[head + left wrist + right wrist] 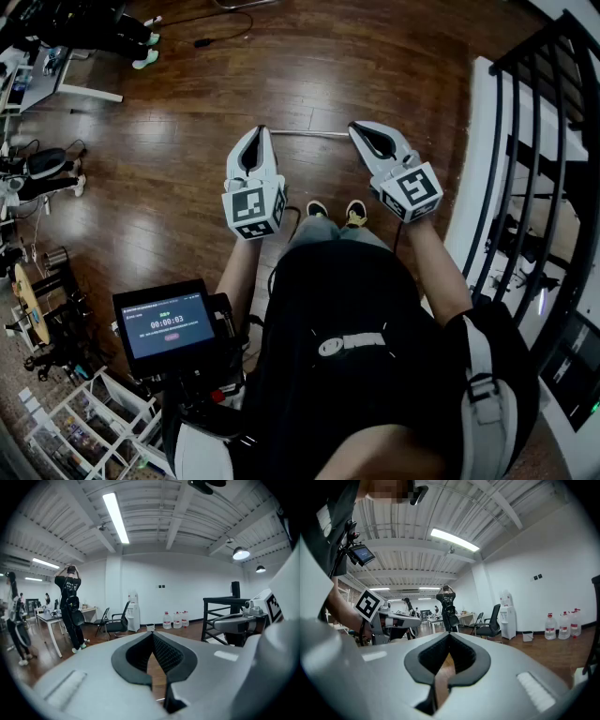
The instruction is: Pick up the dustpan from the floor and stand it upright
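In the head view both grippers are held out level over the brown wooden floor (187,159), side by side above the person's shoes. My left gripper (260,131) has its jaws together with nothing between them. My right gripper (357,127) is likewise shut and empty. A thin pale rod (305,134) lies on the floor just beyond the two tips; whether it belongs to the dustpan I cannot tell. No dustpan body shows in any view. The gripper views look out across the room, each with its tips (152,633) (449,634) meeting.
A black railing (534,141) and a white ledge (469,178) run along the right. A desk leg (89,92) and clutter stand at the left. A small screen (167,323) hangs at the person's chest. Across the room are a standing person (70,606), a chair (117,620) and water bottles (176,619).
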Demonstrator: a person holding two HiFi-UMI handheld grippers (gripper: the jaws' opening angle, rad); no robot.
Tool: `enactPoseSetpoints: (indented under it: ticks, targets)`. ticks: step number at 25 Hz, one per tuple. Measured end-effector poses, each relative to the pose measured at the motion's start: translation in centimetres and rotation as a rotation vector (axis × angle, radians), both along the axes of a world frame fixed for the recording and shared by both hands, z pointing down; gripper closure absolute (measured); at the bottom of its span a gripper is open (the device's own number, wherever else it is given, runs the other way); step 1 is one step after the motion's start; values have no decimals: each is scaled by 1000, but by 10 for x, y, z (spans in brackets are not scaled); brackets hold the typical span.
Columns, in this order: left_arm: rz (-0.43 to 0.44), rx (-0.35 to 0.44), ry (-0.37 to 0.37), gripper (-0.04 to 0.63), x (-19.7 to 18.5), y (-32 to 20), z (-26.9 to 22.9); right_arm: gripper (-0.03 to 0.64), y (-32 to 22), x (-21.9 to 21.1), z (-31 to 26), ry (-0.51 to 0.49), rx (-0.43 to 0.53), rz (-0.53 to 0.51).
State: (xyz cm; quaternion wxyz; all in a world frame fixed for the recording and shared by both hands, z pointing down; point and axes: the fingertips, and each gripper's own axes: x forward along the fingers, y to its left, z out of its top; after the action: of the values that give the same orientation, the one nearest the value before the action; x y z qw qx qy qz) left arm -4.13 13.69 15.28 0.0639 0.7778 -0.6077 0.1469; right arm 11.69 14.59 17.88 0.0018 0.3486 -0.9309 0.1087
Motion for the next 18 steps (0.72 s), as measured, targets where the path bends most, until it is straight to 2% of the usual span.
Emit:
enactPoseSetpoints:
  ticks: [4,9,12,18]
  targets:
    - [-32,32,-4,575,-5,-2,-4,614,-7,1,17,7,-26,-16]
    - [-36,10,12,575,-7,2,3,614,-5,-4,18,20,-31,-34]
    - [-31,-5,21,575,-8,-15,19,614,-21,-10,31,23,-51,-40]
    - [-46,-23,66,575,-32,-40,46,614,-40,-40,53,104,-77,-81]
